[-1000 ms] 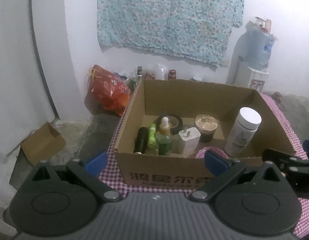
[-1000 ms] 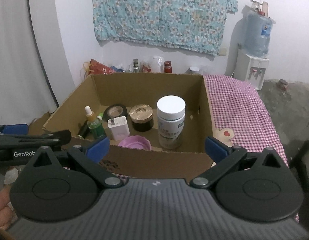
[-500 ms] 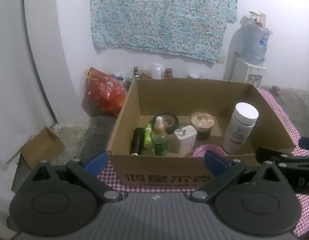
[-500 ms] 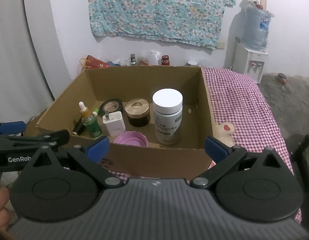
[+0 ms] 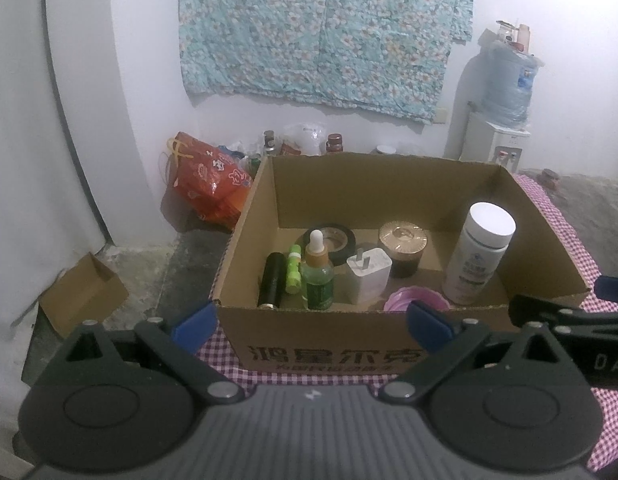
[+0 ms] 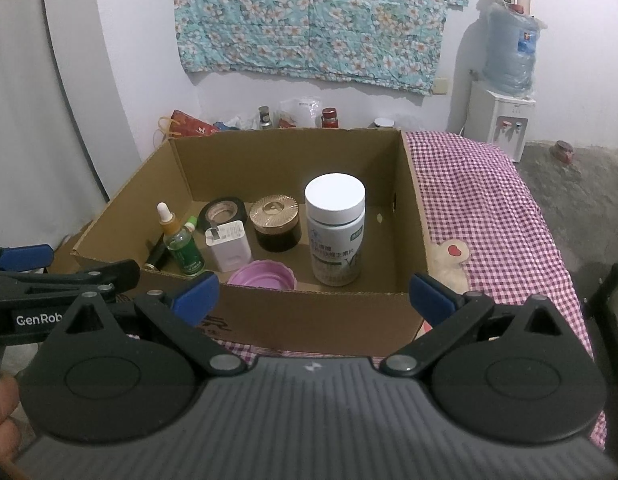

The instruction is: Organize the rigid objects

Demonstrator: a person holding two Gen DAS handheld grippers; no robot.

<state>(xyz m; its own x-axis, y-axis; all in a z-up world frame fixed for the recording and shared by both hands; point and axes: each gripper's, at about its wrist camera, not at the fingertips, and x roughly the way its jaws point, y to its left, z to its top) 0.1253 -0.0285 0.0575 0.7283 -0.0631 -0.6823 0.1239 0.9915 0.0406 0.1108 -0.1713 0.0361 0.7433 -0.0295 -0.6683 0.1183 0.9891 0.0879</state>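
An open cardboard box (image 5: 349, 344) (image 6: 309, 320) stands on a checked cloth. Inside stand a white pill bottle (image 5: 479, 254) (image 6: 336, 230), a white charger (image 5: 368, 278) (image 6: 228, 246), a green dropper bottle (image 5: 317, 276) (image 6: 181, 244), a brown jar with a gold lid (image 5: 403, 248) (image 6: 275, 222), a black tape roll (image 5: 333, 240) (image 6: 223, 210), a pink lid (image 5: 415, 300) (image 6: 263, 276), a black tube (image 5: 271, 280) and a small green tube (image 5: 293, 274). My left gripper (image 5: 311, 326) and right gripper (image 6: 313, 294) are open and empty, held in front of the box's near wall.
The purple checked cloth (image 6: 489, 200) runs right of the box. A water dispenser (image 6: 505, 80) stands at the back right. A red bag (image 5: 209, 180), jars and bottles (image 6: 297, 116) line the far wall. A small cardboard box (image 5: 83, 296) lies on the floor at left.
Both grippers have drawn back and risen a little from the box, so more of its inside shows. Nothing in the box has moved.
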